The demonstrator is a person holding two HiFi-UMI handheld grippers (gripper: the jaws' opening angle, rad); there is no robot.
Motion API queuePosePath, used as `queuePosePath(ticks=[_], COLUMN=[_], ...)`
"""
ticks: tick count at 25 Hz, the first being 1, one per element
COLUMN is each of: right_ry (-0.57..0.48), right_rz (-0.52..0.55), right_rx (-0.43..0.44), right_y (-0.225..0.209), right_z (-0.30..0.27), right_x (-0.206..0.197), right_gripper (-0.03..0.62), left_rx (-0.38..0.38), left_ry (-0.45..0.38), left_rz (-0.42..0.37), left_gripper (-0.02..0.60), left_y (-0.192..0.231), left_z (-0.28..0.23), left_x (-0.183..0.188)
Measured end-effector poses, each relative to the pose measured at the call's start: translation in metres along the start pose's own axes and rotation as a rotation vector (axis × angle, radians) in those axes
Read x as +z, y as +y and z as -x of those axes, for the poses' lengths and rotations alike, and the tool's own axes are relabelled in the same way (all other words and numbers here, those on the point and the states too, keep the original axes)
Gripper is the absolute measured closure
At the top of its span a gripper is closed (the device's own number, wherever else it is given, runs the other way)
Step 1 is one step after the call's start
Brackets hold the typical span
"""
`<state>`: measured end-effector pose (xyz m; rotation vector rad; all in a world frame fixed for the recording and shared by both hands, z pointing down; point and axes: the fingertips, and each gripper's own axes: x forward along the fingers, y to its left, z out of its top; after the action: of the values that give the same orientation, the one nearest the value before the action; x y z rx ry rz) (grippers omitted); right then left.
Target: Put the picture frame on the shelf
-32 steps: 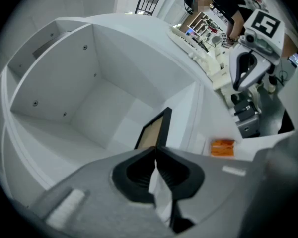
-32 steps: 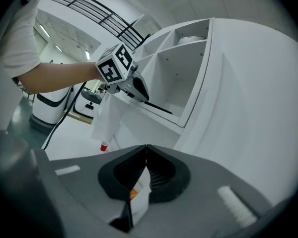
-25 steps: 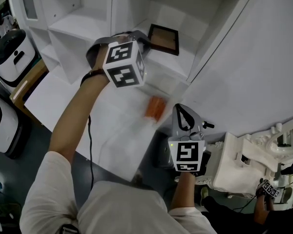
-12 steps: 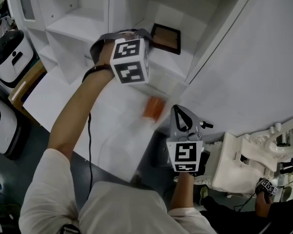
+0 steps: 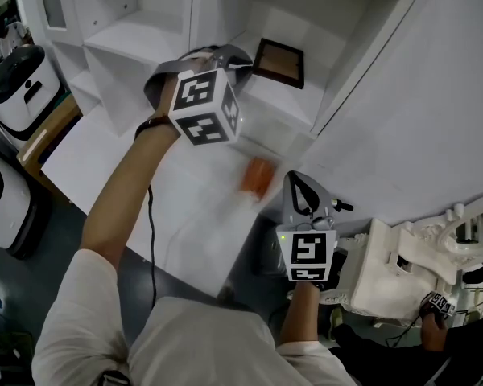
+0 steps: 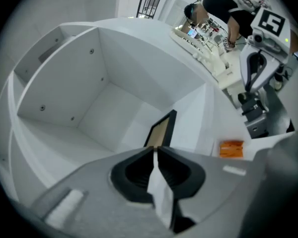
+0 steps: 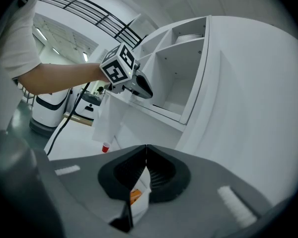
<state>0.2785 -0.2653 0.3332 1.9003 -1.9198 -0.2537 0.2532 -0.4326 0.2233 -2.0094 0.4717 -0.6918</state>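
Observation:
The dark picture frame [image 5: 278, 61] with a brown panel stands tilted in the white shelf's [image 5: 145, 43] lower cubby; in the left gripper view the picture frame [image 6: 162, 129] rises just past the jaw tips. My left gripper [image 5: 243, 63] reaches into that cubby. Its jaws have just been opening: a narrow gap shows in the left gripper [image 6: 156, 149], with nothing between the pads and the frame's lower edge right at the tips. My right gripper [image 5: 298, 178] hangs low beside the shelf's white side wall, the right gripper [image 7: 147, 147] shut and empty.
An orange object [image 5: 258, 174] lies on the white tabletop [image 5: 88, 147] below the shelf. A small red cup [image 7: 105, 148] stands there too. A white robot [image 5: 14, 79] is at the left, a white machine [image 5: 394, 272] at the right. A person [image 6: 223, 14] works behind.
The left gripper's marker cube swung up and right, then came back left and down. The frame stays in the cubby. The right gripper has not moved.

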Motion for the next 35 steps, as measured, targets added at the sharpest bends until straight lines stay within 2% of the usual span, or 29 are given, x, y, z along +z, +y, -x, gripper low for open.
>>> queuePosePath(ticks=[4,7,11,21,23,28,35], right_ry=[-0.012,-0.024,-0.033,-0.069,-0.072,-0.068,-0.071], right_rz=[-0.001,0.0,0.011,-0.035,-0.049,-0.066,-0.092], right_rx=[0.004,-0.003,-0.006,-0.027,-0.03,-0.023,-0.028], right_y=[0.009,0.015,0.023,0.036,0.039,0.051,0.061], right_z=[0.007,0.016,0.029,0.061,0.067,0.076,0.093], right_x=[0.007,0.015,0.021,0.032,0.032,0.028,0.026], right_gripper=[0.586,0.586,0.586,0.586,0.586,0.586,0.586], left_rx=[0.001,0.039,0.091,0.071,0.067,0.074,0.07], left_ry=[0.013,0.003,-0.019,-0.032,-0.042,-0.112,-0.121], left_rz=[0.021,0.056,0.148,0.346,0.403,0.626,0.743], left_gripper=[0.555,0.555,0.555,0.555,0.555,0.557,0.577], left_y=[-0.005,-0.012,-0.028,-0.094,-0.108,-0.136,-0.174], left_z=[0.021,0.044,0.074,0.129,0.139,0.164,0.195], left_x=[-0.009,-0.018,-0.029,-0.045,-0.046,-0.049,-0.067])
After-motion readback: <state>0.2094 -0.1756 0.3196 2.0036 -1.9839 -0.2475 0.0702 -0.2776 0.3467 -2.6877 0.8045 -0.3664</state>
